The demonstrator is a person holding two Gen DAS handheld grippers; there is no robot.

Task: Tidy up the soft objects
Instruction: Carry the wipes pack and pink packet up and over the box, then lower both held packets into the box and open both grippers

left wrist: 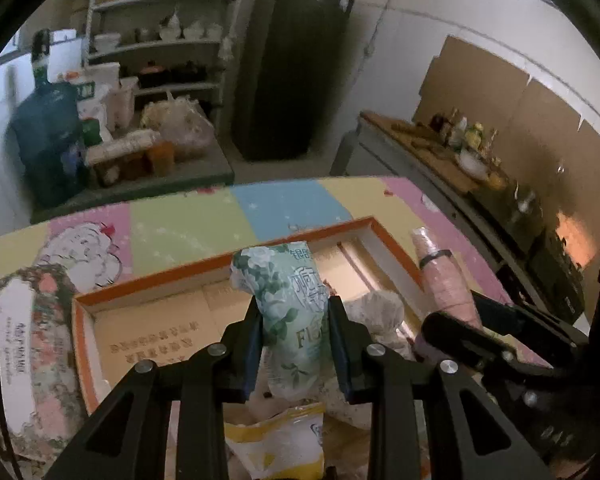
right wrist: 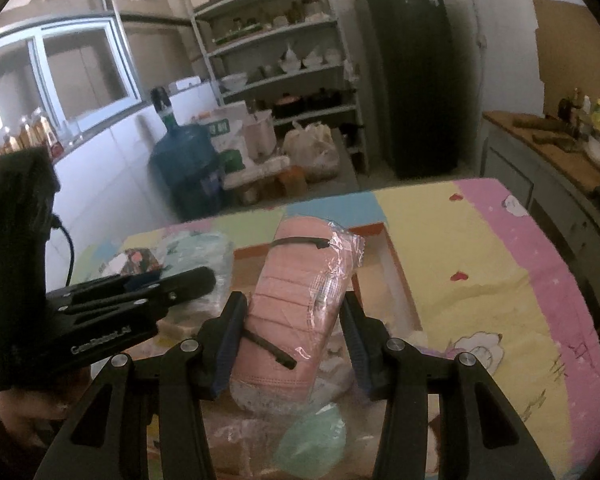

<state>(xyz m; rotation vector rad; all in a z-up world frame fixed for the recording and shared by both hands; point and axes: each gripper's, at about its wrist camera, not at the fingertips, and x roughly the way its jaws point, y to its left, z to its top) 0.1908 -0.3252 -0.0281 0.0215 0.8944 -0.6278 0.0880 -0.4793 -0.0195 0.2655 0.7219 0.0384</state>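
My left gripper (left wrist: 296,316) is shut on a soft green floral packet (left wrist: 288,304), held above an open orange-rimmed cardboard box (left wrist: 148,288). The packet also shows at the left in the right wrist view (right wrist: 198,246). My right gripper (right wrist: 292,312) is shut on a pink bundle wrapped in clear plastic (right wrist: 296,300), with a dark band around it. In the left wrist view the same pink bundle (left wrist: 440,272) sits at the right, over the box's right rim. A yellow-white bag (left wrist: 276,440) and pale wrapped items (left wrist: 374,312) lie under the grippers.
The box rests on a pastel patchwork cloth (right wrist: 480,264). A floral box lid (left wrist: 36,356) lies at its left. Behind stand a blue water jug (right wrist: 184,160), a shelf rack (right wrist: 276,52), a dark fridge (right wrist: 412,80) and a cluttered counter (left wrist: 452,152). A hand (right wrist: 24,408) holds the left gripper.
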